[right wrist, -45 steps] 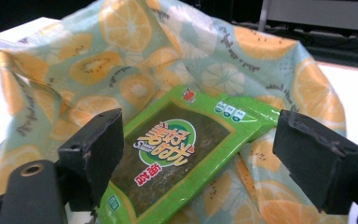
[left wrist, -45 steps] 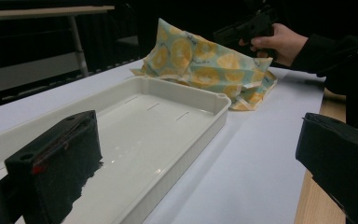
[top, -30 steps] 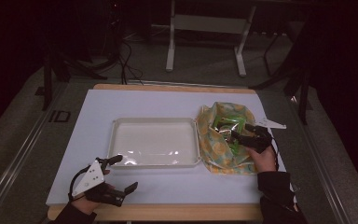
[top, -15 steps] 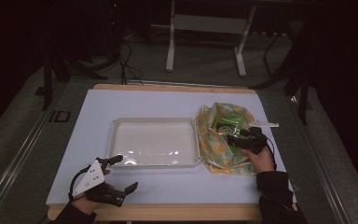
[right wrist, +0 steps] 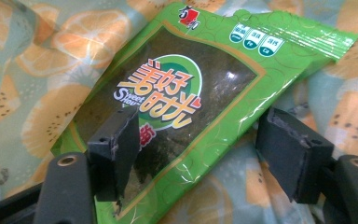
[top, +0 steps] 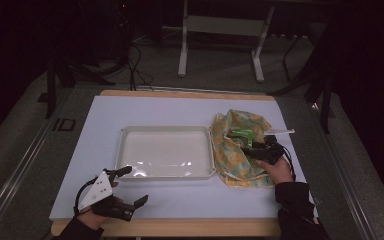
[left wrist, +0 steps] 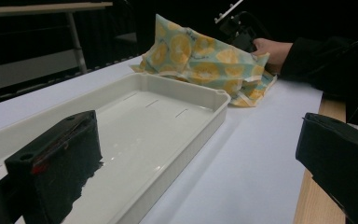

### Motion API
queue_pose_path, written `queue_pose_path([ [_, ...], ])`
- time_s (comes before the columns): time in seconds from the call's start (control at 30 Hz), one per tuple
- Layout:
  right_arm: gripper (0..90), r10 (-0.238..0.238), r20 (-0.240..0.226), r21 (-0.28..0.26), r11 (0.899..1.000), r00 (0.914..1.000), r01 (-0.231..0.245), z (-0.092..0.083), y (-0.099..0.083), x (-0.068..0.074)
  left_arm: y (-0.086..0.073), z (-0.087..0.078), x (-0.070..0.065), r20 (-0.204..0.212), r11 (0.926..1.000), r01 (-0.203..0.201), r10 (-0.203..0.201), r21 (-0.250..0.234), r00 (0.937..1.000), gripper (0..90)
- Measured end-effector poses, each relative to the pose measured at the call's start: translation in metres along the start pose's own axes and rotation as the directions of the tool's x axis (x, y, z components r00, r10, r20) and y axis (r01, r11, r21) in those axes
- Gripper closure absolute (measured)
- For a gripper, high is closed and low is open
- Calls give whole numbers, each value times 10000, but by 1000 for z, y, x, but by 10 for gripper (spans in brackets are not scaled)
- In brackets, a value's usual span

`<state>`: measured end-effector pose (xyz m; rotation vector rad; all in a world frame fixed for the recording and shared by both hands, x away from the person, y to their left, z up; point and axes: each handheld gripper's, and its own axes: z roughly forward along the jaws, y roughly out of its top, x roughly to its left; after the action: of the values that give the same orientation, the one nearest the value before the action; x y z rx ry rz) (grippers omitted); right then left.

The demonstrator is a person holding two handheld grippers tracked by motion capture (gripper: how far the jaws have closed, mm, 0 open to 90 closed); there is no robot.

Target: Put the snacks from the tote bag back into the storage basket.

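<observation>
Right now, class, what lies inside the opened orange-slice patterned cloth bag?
A green foil snack packet lies in the orange-slice patterned cloth bag, between the open fingers of the right gripper. Whatever sits under the packet or deeper in the folds is covered.

right tool (top: pixel 252 146) moved inward over cloth bag (top: pixel 235 150), toward green packet (right wrist: pixel 182 98)

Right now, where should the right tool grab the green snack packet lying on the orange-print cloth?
Probably by its near bottom edge, coming in low from the person's side. The green snack packet lies flat and thin on the orange-print cloth, so pinching a free edge suits it. The right tool is open with that end between its jaws.
</observation>
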<state>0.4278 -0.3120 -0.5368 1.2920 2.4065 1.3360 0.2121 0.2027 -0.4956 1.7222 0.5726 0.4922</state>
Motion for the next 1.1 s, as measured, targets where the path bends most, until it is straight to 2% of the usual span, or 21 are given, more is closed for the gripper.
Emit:
queue_pose_path([
  [0.07, 305, 5, -74, 78, 10000, 10000, -4, 0, 1, 0, 0, 0, 0, 2, 10000, -3, 3, -6, 10000, 5],
  [0.17, 395, 223, -344, 484, 9986, 9992, -207, 1, 5, 1, 0, 0, 0, -3, 10000, -11, 11, -5, 10000, 5],
  [0.27, 538, 399, -481, 670, 9971, 9980, -366, 0, 8, 1, 0, 0, 0, -13, 10000, -5, 5, -17, 10000, 5],
  [0.33, 691, 286, -451, 710, 9972, 9986, -254, -2, 9, 1, 0, 0, 0, -15, 10000, -4, 4, -14, 10000, 5],
  [0.37, 739, 223, -352, 711, 9973, 9991, -198, -3, 9, 1, 0, 0, 0, -14, 10000, -5, 5, -17, 10000, 5],
  [0.4, 778, 186, -302, 734, 9972, 9994, -163, -4, 9, 2, 0, 0, 0, -16, 10000, -11, 11, -22, 10000, 5],
  [0.43, 778, 186, -302, 734, 9972, 9994, -163, -4, 9, 2, 0, 0, 0, -16, 10000, -11, 11, -22, 10000, 5],
  [0.5, 858, 161, -267, 665, 9977, 9995, -143, -5, 11, 3, 0, 0, 0, -15, 10000, -10, 10, -20, 10000, 5],
  [0.83, 892, -128, -6, 262, 9996, 9999, 128, -14, 16, 13, 0, 0, 1, -14, 10000, 11, -11, -28, 10000, 5],
  [0.93, 893, -128, 186, -61, 9999, 9997, 129, -20, 18, 15, 0, 0, 1, -19, 10000, 9, -9, -31, 10000, 5],
  [1.0, 895, -39, 95, -319, 9995, 9999, 42, -25, 20, 16, 0, 0, 1, -27, 10000, 24, -24, -25, 10000, 5],
  [1.1, 895, -208, 227, -537, 9983, 9995, 220, -30, 23, 21, 0, 0, 1, -24, 10000, 12, -12, -21, 10000, 5],
])
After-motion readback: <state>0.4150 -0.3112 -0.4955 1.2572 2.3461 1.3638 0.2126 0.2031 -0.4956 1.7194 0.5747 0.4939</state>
